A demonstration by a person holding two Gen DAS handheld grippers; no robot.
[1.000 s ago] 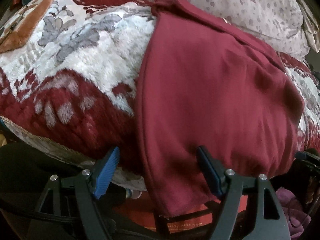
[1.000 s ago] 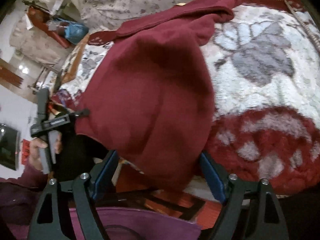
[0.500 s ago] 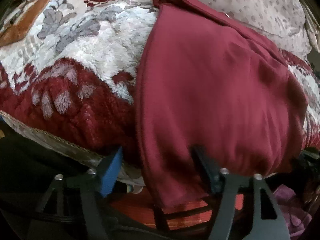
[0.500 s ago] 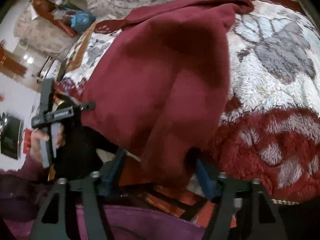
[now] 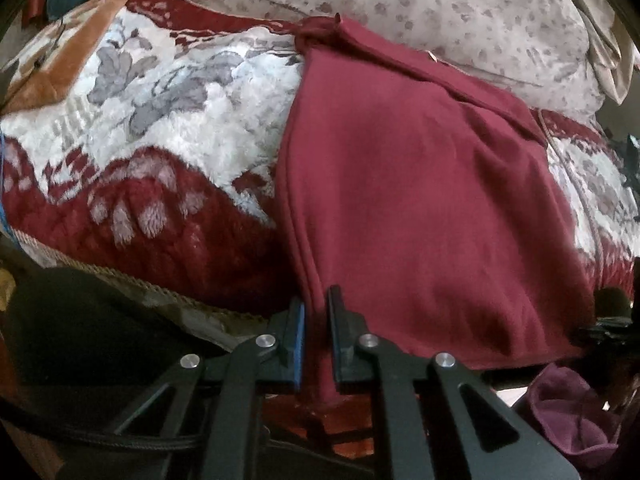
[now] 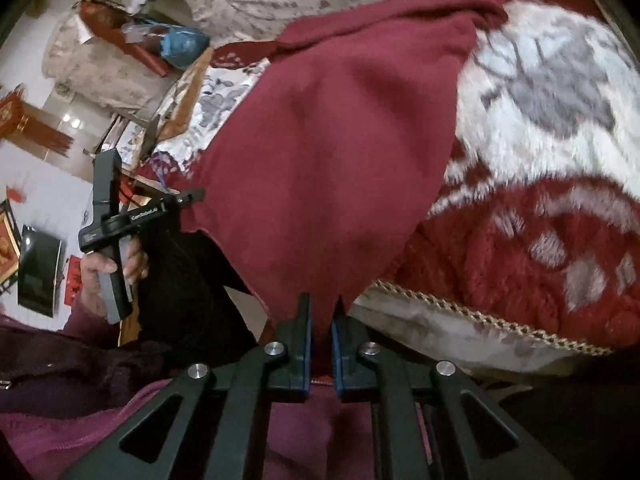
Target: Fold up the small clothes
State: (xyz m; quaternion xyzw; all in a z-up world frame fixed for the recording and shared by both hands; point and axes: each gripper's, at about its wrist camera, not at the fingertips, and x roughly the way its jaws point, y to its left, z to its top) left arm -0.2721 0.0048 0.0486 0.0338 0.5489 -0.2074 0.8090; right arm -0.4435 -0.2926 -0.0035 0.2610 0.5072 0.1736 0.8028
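Moved: both my grippers, open a second ago, have closed on the garment's hem.
Left gripper point(image 5: 316, 330): clamped on the garment point(image 5: 420, 200), at its 7 o'clock corner.
Right gripper point(image 6: 320, 330): clamped on the 5 o'clock corner.
Garment: spread on the bed's blanket point(image 5: 160, 140), near edge overhanging at 6 o'clock.
Left hand point(image 6: 110, 268): at 9 o'clock in right view.

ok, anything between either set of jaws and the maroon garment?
Nothing visible. The left gripper is shut on the maroon garment at its near hanging edge, the right gripper on its near corner. Only the patterned blanket lies under it.
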